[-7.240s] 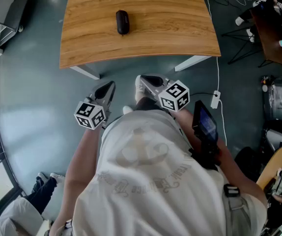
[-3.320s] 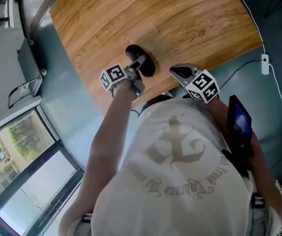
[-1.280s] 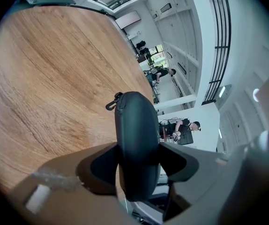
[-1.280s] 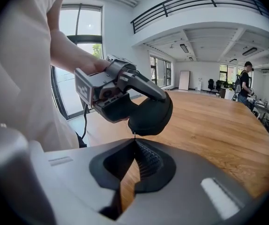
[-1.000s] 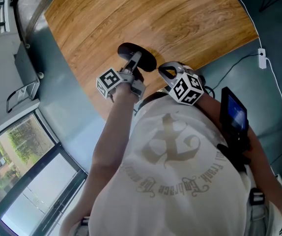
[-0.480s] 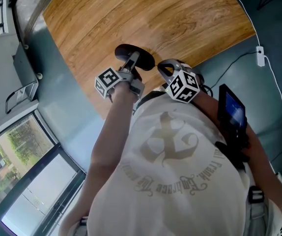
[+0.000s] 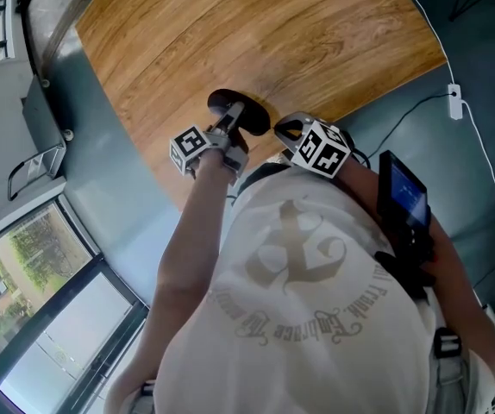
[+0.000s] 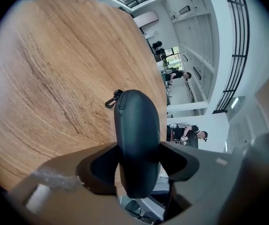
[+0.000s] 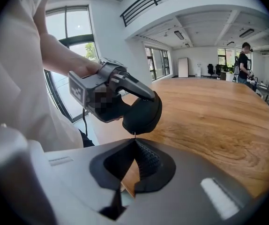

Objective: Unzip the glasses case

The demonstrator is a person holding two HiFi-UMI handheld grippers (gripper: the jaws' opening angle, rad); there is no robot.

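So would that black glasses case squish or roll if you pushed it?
Probably stiff: the glasses case shows no dent between the left gripper's jaws, which have just opened slightly. Its rounded shell looks smooth, so it might slip or rock on the table.

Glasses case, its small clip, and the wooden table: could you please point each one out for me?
glasses case [image 8: 137,139], left gripper view, middle of its dark shell.
clip [image 8: 110,101], left gripper view, the loop at the case's far end.
wooden table [image 7: 273,41], head view, bare wood of its top.
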